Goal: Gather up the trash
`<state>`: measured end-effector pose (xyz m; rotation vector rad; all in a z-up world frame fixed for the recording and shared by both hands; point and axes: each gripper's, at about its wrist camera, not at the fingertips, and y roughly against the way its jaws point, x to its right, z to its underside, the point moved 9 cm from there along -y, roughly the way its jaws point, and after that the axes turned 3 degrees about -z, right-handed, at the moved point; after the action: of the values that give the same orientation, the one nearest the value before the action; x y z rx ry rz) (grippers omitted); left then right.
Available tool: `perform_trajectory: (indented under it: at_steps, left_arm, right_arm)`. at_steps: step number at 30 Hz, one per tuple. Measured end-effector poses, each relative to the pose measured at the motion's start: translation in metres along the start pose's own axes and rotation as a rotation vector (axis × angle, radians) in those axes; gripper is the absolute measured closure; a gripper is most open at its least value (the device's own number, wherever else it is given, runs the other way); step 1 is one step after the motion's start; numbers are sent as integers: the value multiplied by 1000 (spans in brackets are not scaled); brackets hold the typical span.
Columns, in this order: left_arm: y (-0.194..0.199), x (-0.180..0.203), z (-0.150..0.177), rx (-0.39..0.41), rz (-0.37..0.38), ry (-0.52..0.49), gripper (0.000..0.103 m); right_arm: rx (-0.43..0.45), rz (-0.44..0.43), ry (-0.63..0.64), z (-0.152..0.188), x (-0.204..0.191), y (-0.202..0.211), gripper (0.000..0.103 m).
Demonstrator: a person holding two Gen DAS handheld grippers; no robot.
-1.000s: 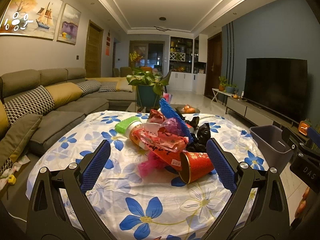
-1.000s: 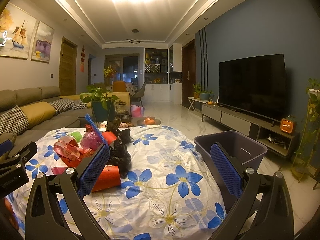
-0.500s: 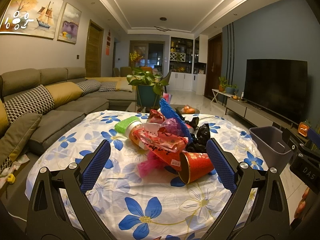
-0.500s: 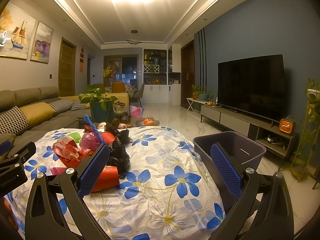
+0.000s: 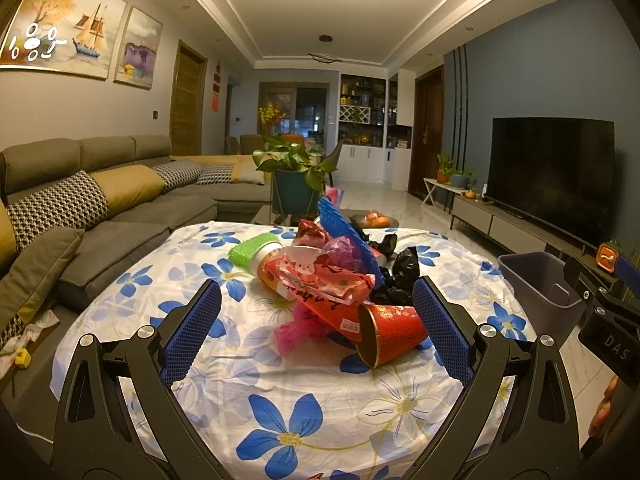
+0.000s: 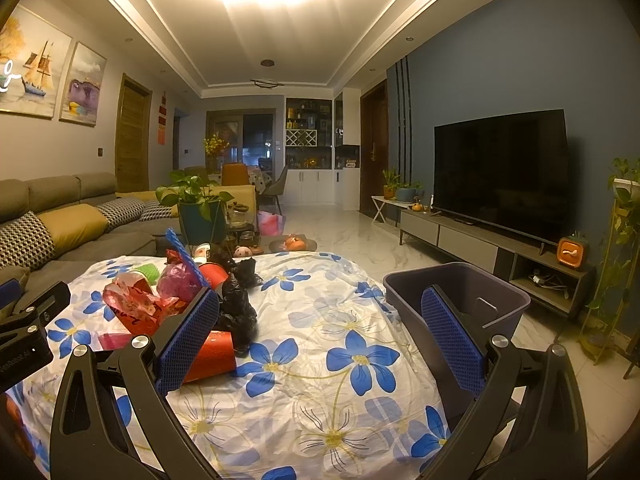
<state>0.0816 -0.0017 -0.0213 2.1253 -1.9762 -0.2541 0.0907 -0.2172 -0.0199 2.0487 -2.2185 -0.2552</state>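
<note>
Two claws, the left gripper (image 5: 316,334) and right gripper (image 6: 320,336), are held wide open and empty. Trash (image 5: 336,280) is piled on the table (image 5: 280,392), ready for the bin (image 6: 456,292) placed beside it.

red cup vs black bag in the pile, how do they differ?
The red cup is rigid and lies on its side, mouth open toward the left gripper; the black bag is soft and crumpled. The cup is at the pile's near edge; the bag sits behind it. Both rest on the floral tablecloth, ungrasped.
</note>
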Motion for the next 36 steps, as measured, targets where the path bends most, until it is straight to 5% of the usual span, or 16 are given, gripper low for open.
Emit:
perform_trajectory:
  at_steps: [36]
  left_arm:
    - [-1,-2,0,7,2,4,8]
  right_arm:
    - [1,-1,-1,1,2,1,5]
